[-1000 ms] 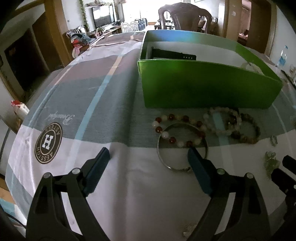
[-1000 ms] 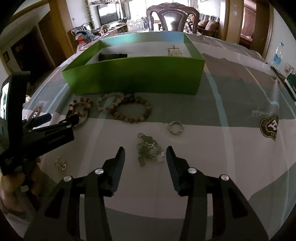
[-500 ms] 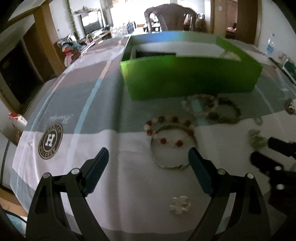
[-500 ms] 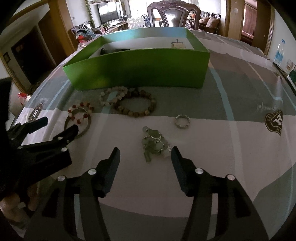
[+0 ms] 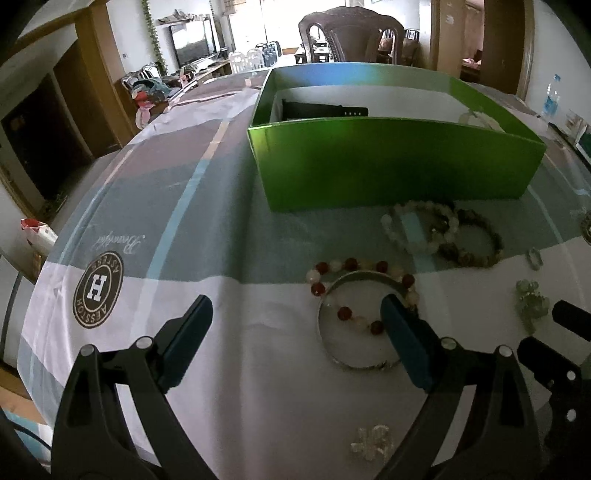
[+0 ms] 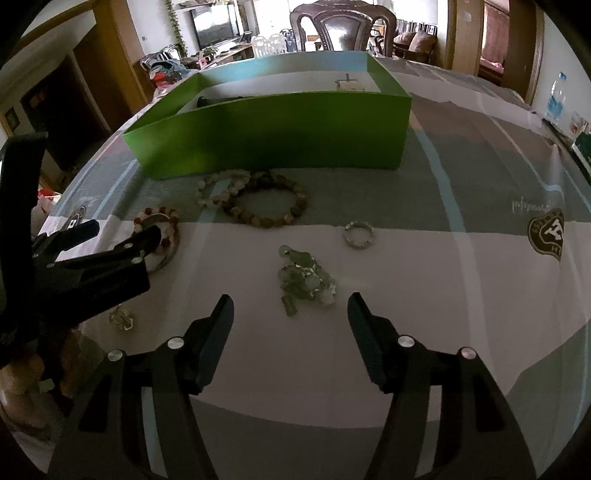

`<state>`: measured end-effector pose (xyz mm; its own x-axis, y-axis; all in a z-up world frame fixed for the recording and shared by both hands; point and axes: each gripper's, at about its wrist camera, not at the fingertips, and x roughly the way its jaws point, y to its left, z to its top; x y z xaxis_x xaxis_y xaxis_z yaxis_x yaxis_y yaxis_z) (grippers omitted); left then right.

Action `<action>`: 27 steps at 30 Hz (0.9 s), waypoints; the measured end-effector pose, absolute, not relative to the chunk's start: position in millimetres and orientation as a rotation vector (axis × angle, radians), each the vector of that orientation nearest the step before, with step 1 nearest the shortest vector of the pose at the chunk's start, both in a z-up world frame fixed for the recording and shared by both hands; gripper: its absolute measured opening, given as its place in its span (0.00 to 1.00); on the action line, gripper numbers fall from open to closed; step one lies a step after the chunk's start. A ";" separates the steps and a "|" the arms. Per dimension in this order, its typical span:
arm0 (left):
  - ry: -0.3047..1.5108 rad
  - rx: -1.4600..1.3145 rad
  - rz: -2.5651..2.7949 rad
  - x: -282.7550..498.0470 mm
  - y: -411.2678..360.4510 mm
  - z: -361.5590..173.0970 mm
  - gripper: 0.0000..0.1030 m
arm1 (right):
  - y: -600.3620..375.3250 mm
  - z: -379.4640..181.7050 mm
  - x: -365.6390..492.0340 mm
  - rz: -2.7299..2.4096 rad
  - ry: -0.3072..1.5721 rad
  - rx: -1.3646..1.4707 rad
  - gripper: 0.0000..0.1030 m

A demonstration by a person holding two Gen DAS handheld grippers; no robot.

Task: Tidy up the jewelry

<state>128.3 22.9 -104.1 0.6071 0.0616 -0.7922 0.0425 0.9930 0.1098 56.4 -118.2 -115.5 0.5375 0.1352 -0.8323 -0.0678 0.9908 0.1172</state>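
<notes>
My left gripper [image 5: 295,310] stands open over the white cloth, nothing between its pads. Its right finger [image 5: 402,332] overlaps a silver bangle [image 5: 332,350] and a red-and-white bead bracelet [image 5: 351,266]. My right gripper [image 6: 291,306] is open and its jaws are still opening. A pale green jade cluster [image 6: 303,273] lies just beyond its fingertips, untouched. Farther off lie a small ring [image 6: 359,234], a brown bead bracelet [image 6: 266,203] and a whitish bead bracelet [image 6: 221,184]. Behind them stands the green box [image 6: 277,136], with a black strap [image 5: 325,110] inside.
A small clear crystal piece [image 5: 371,441] lies near the front edge, between the two grippers. The tablecloth [image 5: 166,229] is striped and bears round logos [image 5: 98,293]. A dark wooden chair [image 6: 340,26] stands beyond the table's far end, and a water bottle [image 5: 550,101] at the far right.
My right gripper's jaws have spread wider around the same spot in front of the jade cluster. The left gripper stays open; its right finger now overlaps the bangle.
</notes>
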 end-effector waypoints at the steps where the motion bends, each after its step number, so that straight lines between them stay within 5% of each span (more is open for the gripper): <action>1: 0.919 0.121 0.010 127.3 23.0 -103.8 0.89 | -117.7 -115.6 56.5 0.120 0.997 0.075 0.63; 11: 0.927 0.133 -0.036 104.9 21.8 -102.6 0.89 | -112.1 -117.5 57.8 0.114 0.988 0.064 0.65; 17: 0.902 0.135 -0.051 95.3 22.1 -93.7 0.89 | -104.7 -115.8 54.8 0.138 0.977 0.034 0.16; 27: 0.896 0.120 -0.036 93.8 26.6 -90.7 0.89 | -94.4 -98.2 44.0 0.246 0.933 0.055 0.11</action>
<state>93.8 26.6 -90.7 0.6243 0.0186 -0.7810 0.0814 0.9927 0.0888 44.0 -94.4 -98.2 0.5693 0.2334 -0.7884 -0.1857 0.9706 0.1533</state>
